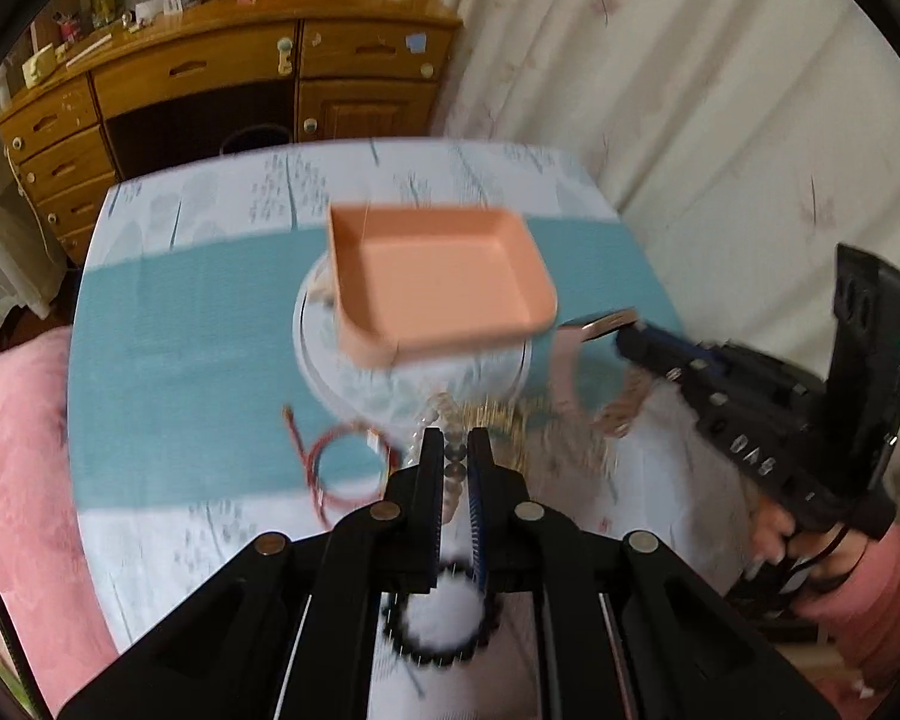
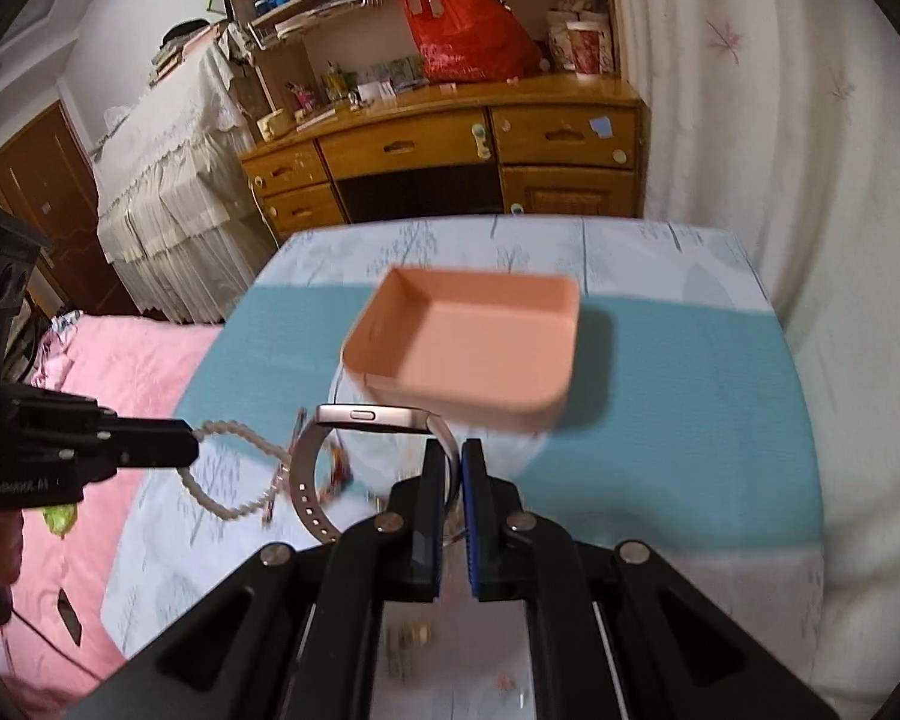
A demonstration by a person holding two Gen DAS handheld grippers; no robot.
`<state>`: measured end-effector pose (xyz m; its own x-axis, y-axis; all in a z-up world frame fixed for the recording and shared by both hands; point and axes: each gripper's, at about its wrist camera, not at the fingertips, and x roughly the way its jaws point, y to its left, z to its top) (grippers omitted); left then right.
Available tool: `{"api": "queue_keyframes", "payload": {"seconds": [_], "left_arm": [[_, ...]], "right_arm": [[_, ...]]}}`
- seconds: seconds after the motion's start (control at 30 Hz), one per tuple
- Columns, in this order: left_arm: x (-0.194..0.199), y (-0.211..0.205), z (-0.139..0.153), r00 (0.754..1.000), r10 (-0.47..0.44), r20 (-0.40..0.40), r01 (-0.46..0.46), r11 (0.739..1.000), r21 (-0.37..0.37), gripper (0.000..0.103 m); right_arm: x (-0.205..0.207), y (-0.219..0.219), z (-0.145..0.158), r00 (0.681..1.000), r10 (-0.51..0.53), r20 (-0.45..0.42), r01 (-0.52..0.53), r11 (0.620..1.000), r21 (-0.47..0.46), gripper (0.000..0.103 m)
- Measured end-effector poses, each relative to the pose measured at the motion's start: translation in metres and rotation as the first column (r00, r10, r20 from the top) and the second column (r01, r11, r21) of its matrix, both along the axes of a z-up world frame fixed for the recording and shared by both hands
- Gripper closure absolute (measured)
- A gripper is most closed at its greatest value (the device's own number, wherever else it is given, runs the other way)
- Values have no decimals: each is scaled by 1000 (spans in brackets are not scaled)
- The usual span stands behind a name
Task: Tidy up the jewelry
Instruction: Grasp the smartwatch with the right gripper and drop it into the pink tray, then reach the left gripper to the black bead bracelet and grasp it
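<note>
While both views blur a little, the nearest action is plain: the left gripper has its black fingers nearly together, pinching a string of dark round beads that runs down between them to a black beaded bracelet loop seen only in the left wrist view. From the right wrist camera that same gripper comes in from the left, and there a pale twisted rope bracelet trails from its tip; whether the rope is clamped too, the frames don't settle.

The right gripper squeezes the strap of a rose-gold smartwatch with a pinkish perforated band, watch body lifted just ahead of the fingertips. The left view catches it side-on, the watch poking out at the tip, band drooping below.

Just beyond the left fingers, only the left view shows a thin red cord loop lying on the teal-and-white patterned tablecloth, with a blurred scatter of gold chain beside it.

Further on sits the shallow peach-pink rectangular plastic tray, resting on a clear round lid or plate whose rim reads better from the left camera.

Behind stands a wooden dresser with a red bag on top.
</note>
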<state>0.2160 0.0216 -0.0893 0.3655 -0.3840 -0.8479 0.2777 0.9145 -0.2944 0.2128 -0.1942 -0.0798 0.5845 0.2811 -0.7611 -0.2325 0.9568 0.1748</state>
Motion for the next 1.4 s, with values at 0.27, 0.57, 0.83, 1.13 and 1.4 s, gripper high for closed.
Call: {"api": "queue_keyframes", "payload": {"seconds": [0.27, 0.57, 0.83, 1.13, 1.4], "left_arm": [[70, -18, 2, 995, 95, 23, -93, 994, -54, 97], [98, -28, -13, 990, 141, -26, -140, 990, 21, 63], [71, -13, -27, 979, 185, -82, -177, 980, 93, 35], [1, 18, -46, 959, 223, -173, -184, 958, 219, 18], [-67, 44, -78, 938, 222, -266, -146, 950, 276, 17]], "right_arm": [[59, -1, -24, 999, -28, -26, 29, 1000, 4, 97], [87, -10, -63, 991, -37, -128, 44, 997, 58, 63], [65, -24, -53, 984, -87, -154, 111, 982, 154, 34], [-6, -8, -36, 993, -84, -85, 87, 995, 37, 34], [-96, 14, -54, 990, -92, -104, 86, 994, -67, 34]]}}
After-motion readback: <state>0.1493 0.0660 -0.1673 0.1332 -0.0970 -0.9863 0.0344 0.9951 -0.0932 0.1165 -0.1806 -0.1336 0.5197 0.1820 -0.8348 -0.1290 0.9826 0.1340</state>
